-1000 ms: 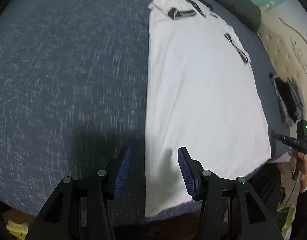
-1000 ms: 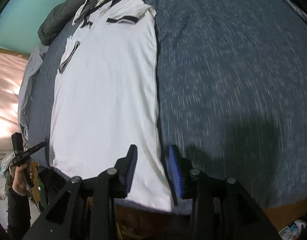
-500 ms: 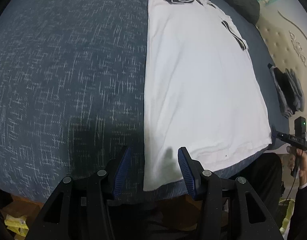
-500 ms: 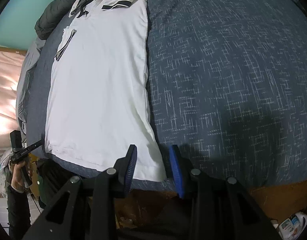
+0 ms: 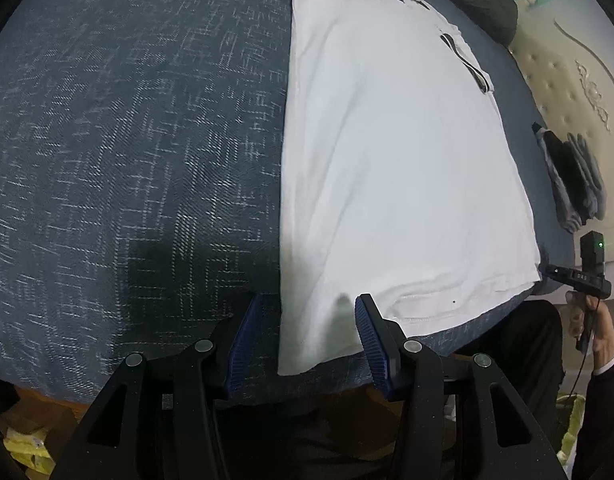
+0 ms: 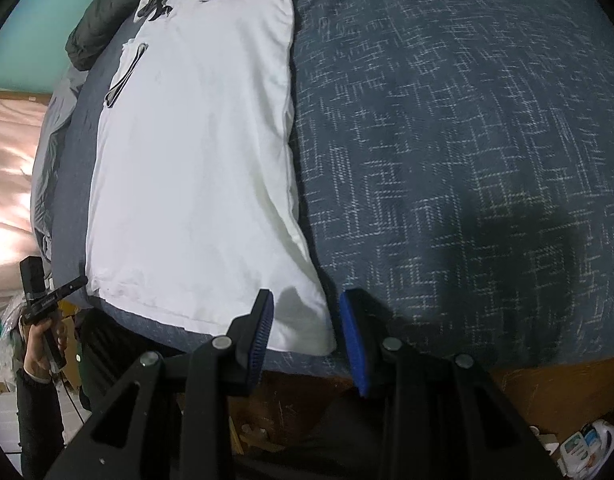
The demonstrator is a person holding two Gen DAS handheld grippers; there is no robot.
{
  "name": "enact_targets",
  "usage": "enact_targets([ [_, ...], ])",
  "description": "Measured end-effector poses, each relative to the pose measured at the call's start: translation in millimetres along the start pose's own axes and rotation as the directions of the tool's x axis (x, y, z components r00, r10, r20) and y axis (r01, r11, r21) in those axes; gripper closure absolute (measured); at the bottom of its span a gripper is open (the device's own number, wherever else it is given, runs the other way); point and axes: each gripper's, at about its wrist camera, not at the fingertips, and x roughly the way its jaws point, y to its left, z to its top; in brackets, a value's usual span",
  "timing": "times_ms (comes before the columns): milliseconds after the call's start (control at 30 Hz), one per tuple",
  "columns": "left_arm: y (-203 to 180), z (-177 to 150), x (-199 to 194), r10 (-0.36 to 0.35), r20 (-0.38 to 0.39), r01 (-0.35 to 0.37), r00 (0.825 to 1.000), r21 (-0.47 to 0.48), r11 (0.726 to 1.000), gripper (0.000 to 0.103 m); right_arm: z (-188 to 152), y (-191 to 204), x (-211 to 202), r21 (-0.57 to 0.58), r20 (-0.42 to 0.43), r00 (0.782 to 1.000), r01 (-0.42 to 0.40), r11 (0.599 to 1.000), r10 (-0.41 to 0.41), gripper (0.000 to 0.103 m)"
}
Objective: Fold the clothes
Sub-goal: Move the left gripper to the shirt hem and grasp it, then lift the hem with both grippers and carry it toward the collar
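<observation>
Left wrist view: white polo shirt (image 5: 399, 152) lies flat and lengthwise on the blue bedspread (image 5: 127, 140), collar far, hem near. Left gripper (image 5: 305, 334) hovers over the hem's left corner, jaws spread, nothing between the pads; the corner sits in the gap below them. Only this view shows a small pile of dark folded clothes (image 5: 571, 184) beyond the shirt's right edge, by the padded headboard (image 5: 579, 80), and the right hand (image 5: 587, 320) on its handle.

Right wrist view: the same shirt (image 6: 195, 152), with the right gripper (image 6: 305, 334) over the hem's right corner, jaws parted more narrowly and also empty. Only this view shows the left hand (image 6: 43, 344) beyond the shirt's left edge and the floor clutter (image 6: 583, 444) below the hem.

Judgement: sides already folded in; step in hand is taking both hem corners. Next: lower, pinch each corner, lift together, carry the hem toward the collar.
</observation>
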Motion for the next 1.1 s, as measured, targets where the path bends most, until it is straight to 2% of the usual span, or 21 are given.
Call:
enact_targets([
  [67,1.6,-1.2,3.1,-0.020,-0.008,0.020,1.000,-0.011,1.000,0.053,0.9,1.6,2.9,-0.002,-0.006,1.000,0.001,1.000,-0.001,0.068],
  [233,3.7,-2.1,2.9,-0.018,-0.003,0.018,1.000,-0.002,1.000,0.058,-1.3,3.9,5.7,-0.005,-0.006,1.000,-0.007,1.000,0.007,0.068],
  [367,7.2,-4.1,2.8,-0.016,-0.007,0.016,1.000,0.004,1.000,0.072,-6.3,2.4,4.0,-0.022,-0.010,1.000,-0.009,1.000,0.009,0.070],
  [400,7.7,-4.6,3.1,-0.014,-0.008,0.014,1.000,0.007,1.000,0.077,-6.8,3.6,4.4,-0.028,-0.011,1.000,-0.008,1.000,0.007,0.071],
  [467,8.2,-6.6,2.8,-0.012,-0.009,0.012,1.000,0.013,1.000,0.088,-7.6,6.0,4.3,-0.041,-0.006,1.000,0.003,0.999,-0.004,0.088],
  [500,7.6,-7.1,2.2,-0.012,-0.008,0.013,1.000,0.018,1.000,0.094,-7.7,7.2,3.7,-0.046,-0.003,1.000,0.005,0.999,-0.005,0.090],
  [533,5.9,-7.6,1.4,-0.012,-0.004,0.012,1.000,0.025,1.000,0.095,-7.7,8.8,2.5,-0.051,0.002,1.000,0.002,0.999,-0.002,0.094],
  [567,3.8,-8.0,-0.5,-0.014,0.003,0.013,1.000,0.033,0.999,0.097,-7.7,10.6,0.9,-0.057,0.008,1.000,0.000,0.998,0.000,0.097],
  [767,-5.5,-2.0,-30.3,-0.050,0.069,0.046,0.996,0.057,0.997,0.098,-3.9,23.8,-19.6,-0.091,0.056,0.998,-0.022,0.996,0.027,0.099],
  [1100,-30.4,14.4,-89.1,-0.117,0.191,0.098,0.975,0.105,0.990,0.098,15.7,43.2,-93.8,-0.158,0.177,0.982,-0.045,0.986,0.073,0.099],
])
